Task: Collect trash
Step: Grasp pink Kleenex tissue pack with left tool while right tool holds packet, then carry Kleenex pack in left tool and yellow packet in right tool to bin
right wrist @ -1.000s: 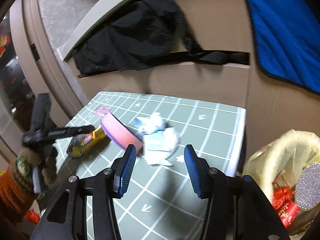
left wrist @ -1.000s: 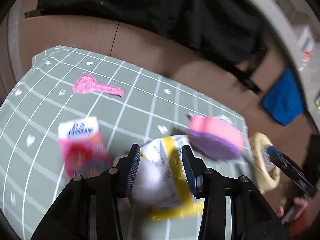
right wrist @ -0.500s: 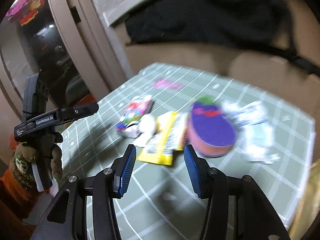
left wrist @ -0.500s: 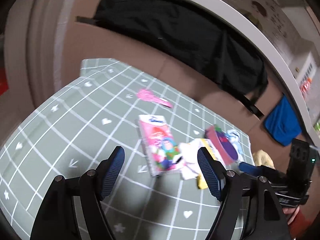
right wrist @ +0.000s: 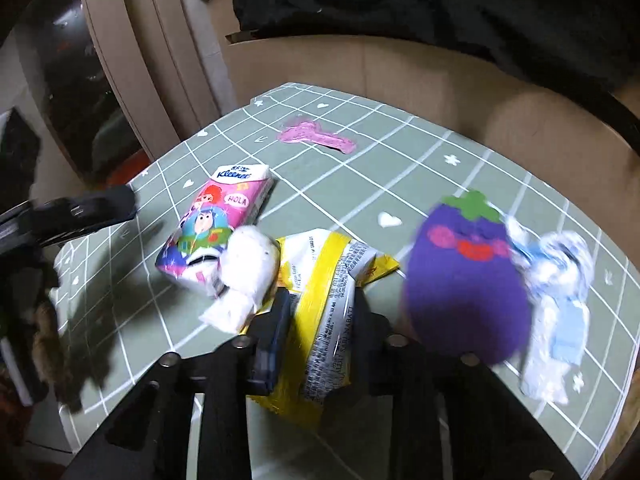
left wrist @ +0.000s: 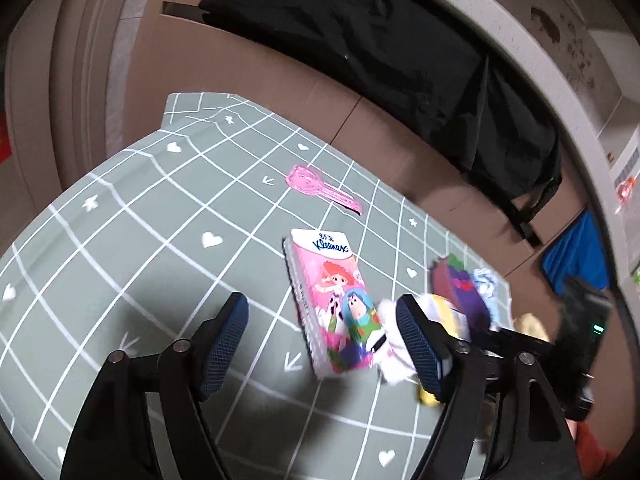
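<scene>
The right gripper (right wrist: 316,320) has its jaws closing on a yellow and white wrapper (right wrist: 326,276), which lies between the two fingers on the green checked mat (right wrist: 440,184). Just left of the fingers a white crumpled tissue (right wrist: 248,264) touches a pink tissue pack (right wrist: 212,220). Right of them stands a purple eggplant sponge (right wrist: 464,280), and beyond it crumpled blue and white paper (right wrist: 556,280). The left gripper (left wrist: 324,340) has its jaws opening, with only the mat between them; the tissue pack (left wrist: 334,300) lies just ahead of its right finger
</scene>
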The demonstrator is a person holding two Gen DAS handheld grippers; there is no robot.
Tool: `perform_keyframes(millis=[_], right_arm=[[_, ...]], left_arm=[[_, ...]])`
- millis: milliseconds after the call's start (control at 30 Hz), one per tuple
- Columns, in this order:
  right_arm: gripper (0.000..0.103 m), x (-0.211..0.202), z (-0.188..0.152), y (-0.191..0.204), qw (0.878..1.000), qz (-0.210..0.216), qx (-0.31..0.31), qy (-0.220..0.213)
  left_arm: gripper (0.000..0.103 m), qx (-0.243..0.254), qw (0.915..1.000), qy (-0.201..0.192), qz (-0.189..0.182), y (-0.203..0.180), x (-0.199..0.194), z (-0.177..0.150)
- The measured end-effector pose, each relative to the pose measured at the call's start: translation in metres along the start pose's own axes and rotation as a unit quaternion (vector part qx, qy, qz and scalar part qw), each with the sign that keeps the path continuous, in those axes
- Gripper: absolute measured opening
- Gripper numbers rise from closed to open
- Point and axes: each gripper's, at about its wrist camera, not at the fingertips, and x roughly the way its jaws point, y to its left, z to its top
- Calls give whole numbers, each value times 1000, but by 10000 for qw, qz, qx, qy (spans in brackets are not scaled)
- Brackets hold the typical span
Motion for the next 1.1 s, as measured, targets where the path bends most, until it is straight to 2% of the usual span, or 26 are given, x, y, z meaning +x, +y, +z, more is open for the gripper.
perform_keyframes(millis=[167, 300, 400, 500, 533, 567, 600, 700, 1100], right_arm=[[19, -39, -28, -29, 9992, -75, 364, -131], [19, -62, -45, -45, 9978, -252, 545, -285], [19, -75, -56, -51, 9969, -214, 661, -366], [19, -80, -65, -52, 9969, -177, 654, -400], [19, -82, -68, -52, 9969, -157, 641, -416], [19, -82, -69, -52, 9970, -131, 639, -422], [19, -82, -70, -52, 9970, -88, 642, -430], [19, -84, -72, -48, 9969, -32, 615, -487], [19, -123, -66, -35, 9938, -50, 414, -1028]], left_arm=[[86, 186, 9992, 347, 119, -19, 35, 8], [86, 403, 9966, 417, 594, -37, 63, 14], [85, 432, 9937, 512, 901, -40, 79, 16], [69, 456, 9917, 481, 1106, -43, 81, 17], [66, 458, 9912, 478, 1149, -44, 80, 16], [56, 482, 9908, 484, 1167, -45, 78, 15], [51, 501, 9906, 502, 1172, -46, 77, 15], [46, 547, 9908, 454, 1149, -50, 68, 10], [45, 1072, 9898, -415, 836, -104, -11, 0]])
